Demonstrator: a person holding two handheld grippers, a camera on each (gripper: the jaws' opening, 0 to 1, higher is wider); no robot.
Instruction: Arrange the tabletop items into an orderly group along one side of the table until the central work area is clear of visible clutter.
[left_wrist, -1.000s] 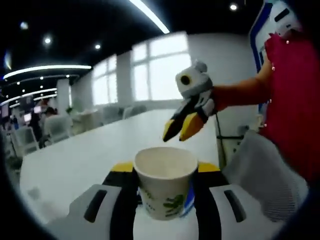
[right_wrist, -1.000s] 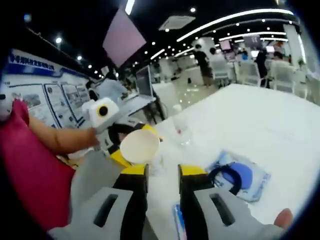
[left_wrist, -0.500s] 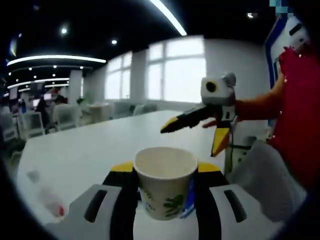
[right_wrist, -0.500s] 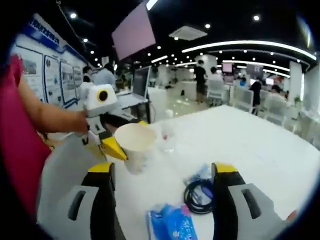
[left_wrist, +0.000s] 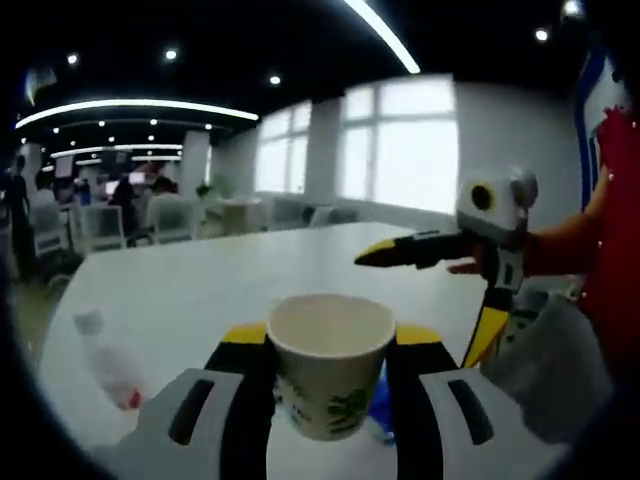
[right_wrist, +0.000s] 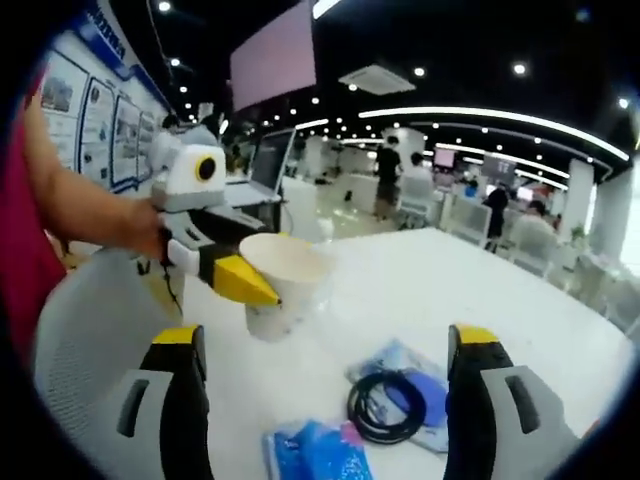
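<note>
L gripper (left_wrist: 325, 345): jaws clamped on paper cup (left_wrist: 330, 360)
R gripper (right_wrist: 325, 350): jaws wide, holding nothing
Tip: set cup upright nr table (left_wrist: 200, 290) edge

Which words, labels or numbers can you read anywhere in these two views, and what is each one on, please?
None can be read.
The cup carries a green leaf print and a blue patch; any lettering is blurred.
The wall posters have a blue heading strip with white characters, too small and blurred to read.
The blue packet and the blue bag under the black cable show no legible print.
The bottle has a red label, unreadable.
</note>
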